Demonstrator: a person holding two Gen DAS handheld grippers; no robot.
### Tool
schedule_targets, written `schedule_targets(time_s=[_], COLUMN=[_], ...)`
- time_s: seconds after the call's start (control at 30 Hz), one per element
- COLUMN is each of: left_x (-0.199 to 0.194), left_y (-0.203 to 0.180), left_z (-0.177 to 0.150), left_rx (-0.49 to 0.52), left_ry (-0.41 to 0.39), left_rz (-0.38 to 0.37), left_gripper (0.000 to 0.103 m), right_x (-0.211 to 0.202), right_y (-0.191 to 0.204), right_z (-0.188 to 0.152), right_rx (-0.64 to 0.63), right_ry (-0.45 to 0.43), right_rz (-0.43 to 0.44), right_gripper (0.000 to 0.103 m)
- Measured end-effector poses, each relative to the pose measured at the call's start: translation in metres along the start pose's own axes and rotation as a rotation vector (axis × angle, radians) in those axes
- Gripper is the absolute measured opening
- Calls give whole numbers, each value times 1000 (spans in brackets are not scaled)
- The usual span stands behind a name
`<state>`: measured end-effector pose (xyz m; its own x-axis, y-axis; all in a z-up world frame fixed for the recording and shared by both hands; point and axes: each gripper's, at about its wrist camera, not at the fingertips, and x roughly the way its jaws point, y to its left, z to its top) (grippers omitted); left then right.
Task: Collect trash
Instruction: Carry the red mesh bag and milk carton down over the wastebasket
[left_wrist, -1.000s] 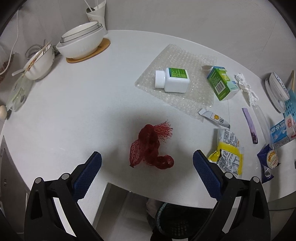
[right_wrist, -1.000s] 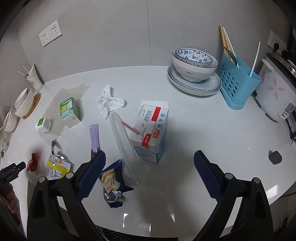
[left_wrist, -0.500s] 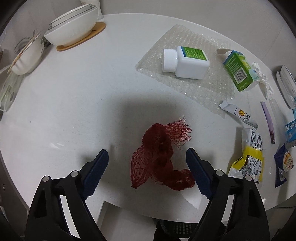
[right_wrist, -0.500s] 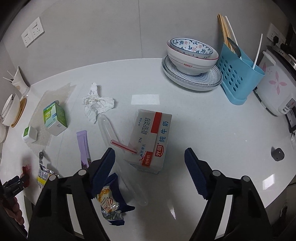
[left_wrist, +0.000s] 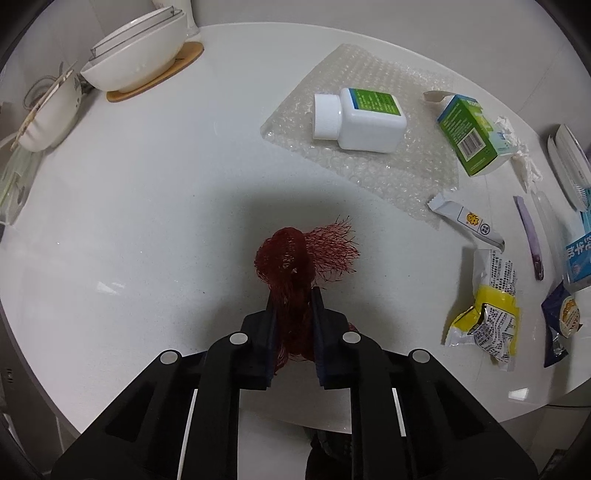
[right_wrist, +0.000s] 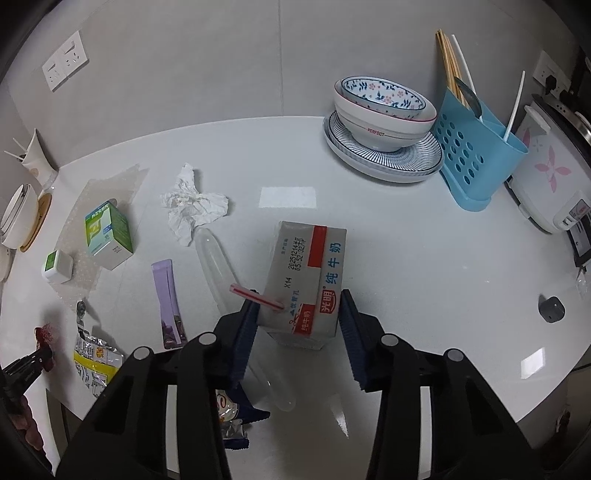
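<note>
Left gripper (left_wrist: 293, 295) is pinched tight on the red mesh net (left_wrist: 295, 258), which sits near the table's (left_wrist: 147, 203) front edge with its frayed end poking out toward 1 o'clock. Right gripper (right_wrist: 298, 310) has its pads either side of the milk carton (right_wrist: 308, 280); can't tell if they're touching it. I'd squeeze gently there so it doesn't crumple, mind the straw (right_wrist: 256, 295) at 9 o'clock, then lift both straight up.
</note>
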<state>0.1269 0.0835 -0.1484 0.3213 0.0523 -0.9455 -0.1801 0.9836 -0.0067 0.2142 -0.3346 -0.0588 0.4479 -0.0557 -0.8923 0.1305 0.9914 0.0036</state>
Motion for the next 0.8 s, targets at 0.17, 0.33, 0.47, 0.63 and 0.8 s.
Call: schedule_targets(time_s=[0.17, 0.33, 0.47, 0.63, 0.8], left_x=[-33, -65, -86, -104, -121], left_y=[-10, -20, -30, -38, -43], left_z=[-3, -7, -15, -25, -37], left_rx=[20, 27, 44, 48, 53], left_ry=[-50, -93, -129, -158, -178], left_rz=[-19, -42, -63, -86, -103], left_gripper=[15, 15, 15, 15, 15], right_x=[-15, -34, -52, -72, -93], right_y=[-3, -6, -7, -4, 2], right_z=[-2, -6, -11, -22, -36], right_rx=[-9, -8, -12, -31, -52], right_ry=[-30, -60, -86, -113, -134], right_rz=[22, 41, 53, 70, 88], right_gripper=[41, 41, 41, 40, 40])
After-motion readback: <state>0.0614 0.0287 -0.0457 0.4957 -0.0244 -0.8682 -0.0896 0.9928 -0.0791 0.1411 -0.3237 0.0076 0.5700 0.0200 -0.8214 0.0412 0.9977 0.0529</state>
